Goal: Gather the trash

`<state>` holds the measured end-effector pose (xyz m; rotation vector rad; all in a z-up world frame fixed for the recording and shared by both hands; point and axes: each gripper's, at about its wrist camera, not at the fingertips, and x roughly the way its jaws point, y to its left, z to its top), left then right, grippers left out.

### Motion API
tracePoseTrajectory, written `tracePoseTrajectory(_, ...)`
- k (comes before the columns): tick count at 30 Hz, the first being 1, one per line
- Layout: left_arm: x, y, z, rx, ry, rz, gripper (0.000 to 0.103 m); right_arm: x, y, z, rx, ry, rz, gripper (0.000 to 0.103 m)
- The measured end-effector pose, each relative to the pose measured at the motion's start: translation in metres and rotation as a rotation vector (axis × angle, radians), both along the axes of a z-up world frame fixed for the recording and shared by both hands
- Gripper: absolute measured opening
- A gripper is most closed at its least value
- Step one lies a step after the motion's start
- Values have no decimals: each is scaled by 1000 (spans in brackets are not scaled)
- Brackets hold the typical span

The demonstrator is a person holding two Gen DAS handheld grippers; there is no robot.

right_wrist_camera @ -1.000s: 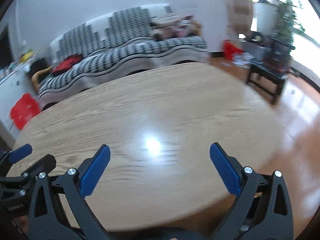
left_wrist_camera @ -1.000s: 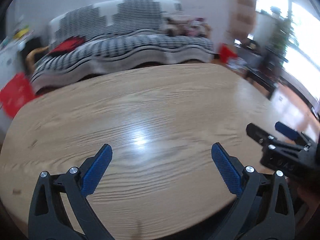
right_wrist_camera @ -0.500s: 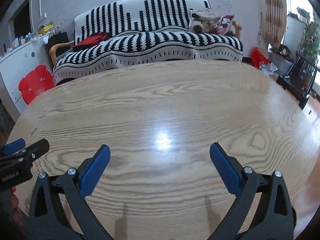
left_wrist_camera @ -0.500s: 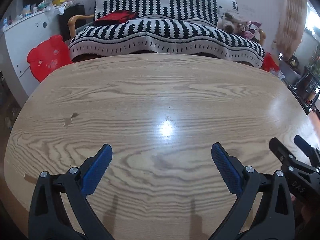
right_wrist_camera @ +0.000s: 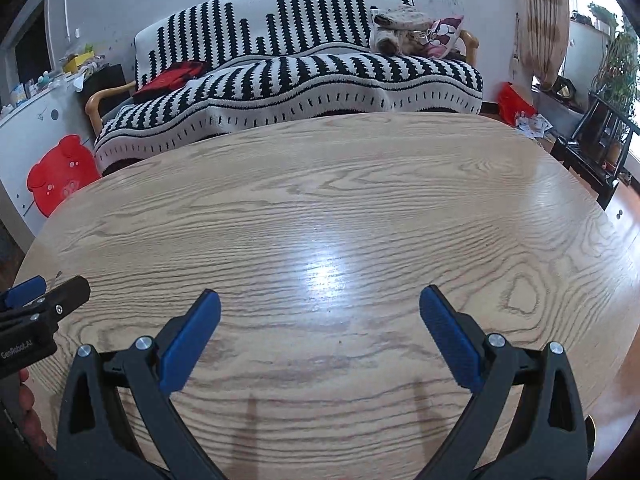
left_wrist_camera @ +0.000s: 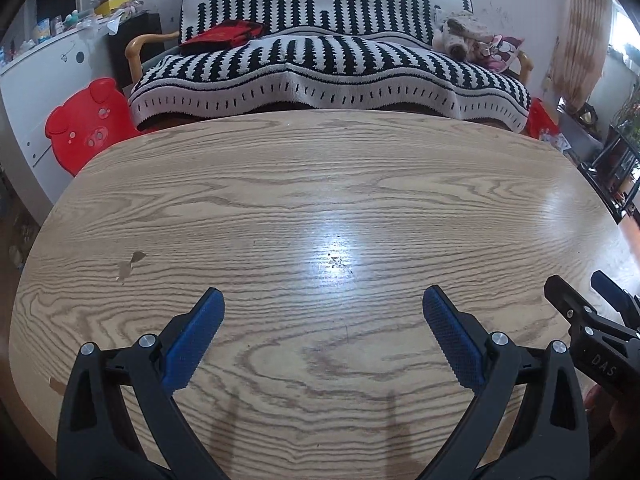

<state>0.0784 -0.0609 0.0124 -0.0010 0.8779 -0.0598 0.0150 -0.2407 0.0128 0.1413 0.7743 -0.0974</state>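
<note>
Left gripper [left_wrist_camera: 323,308]: jaws wide apart, nothing between; ribbed blue pads.
Right gripper [right_wrist_camera: 320,306]: jaws likewise apart, unloaded.
Tabletop [left_wrist_camera: 320,184]: rounded, glossy oak-grain.
Trash: cannot tell; none recognisable.
Left view only: small brown chip [left_wrist_camera: 130,266].
Beyond: black-and-white striped sofa [right_wrist_camera: 304,64].

You are in a lived-in home, in what looks like a living room: past the far edge of the wood-grain table [left_wrist_camera: 320,184] stands a sofa [left_wrist_camera: 328,60] draped in a black-and-white striped throw, with a red cushion [left_wrist_camera: 222,36] and a soft toy [left_wrist_camera: 460,34] lying on it. A red pig-shaped child's stool [left_wrist_camera: 86,124] leans by a white cabinet [left_wrist_camera: 36,80] cluttered on top, and to your right you see a patterned curtain [right_wrist_camera: 544,20] and potted plants [right_wrist_camera: 616,64] beside a bright window.
</note>
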Motion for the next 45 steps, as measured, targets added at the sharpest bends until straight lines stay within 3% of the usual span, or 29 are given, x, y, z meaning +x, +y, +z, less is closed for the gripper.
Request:
tracePoseTrajectory(19, 16, 0, -17, -12, 32, 15, 96, 14, -6, -12, 24, 34, 26, 96)
tracePoseTrajectory(45, 5, -12, -8, 5, 13, -6, 96, 5, -11, -6, 24, 24, 7, 96)
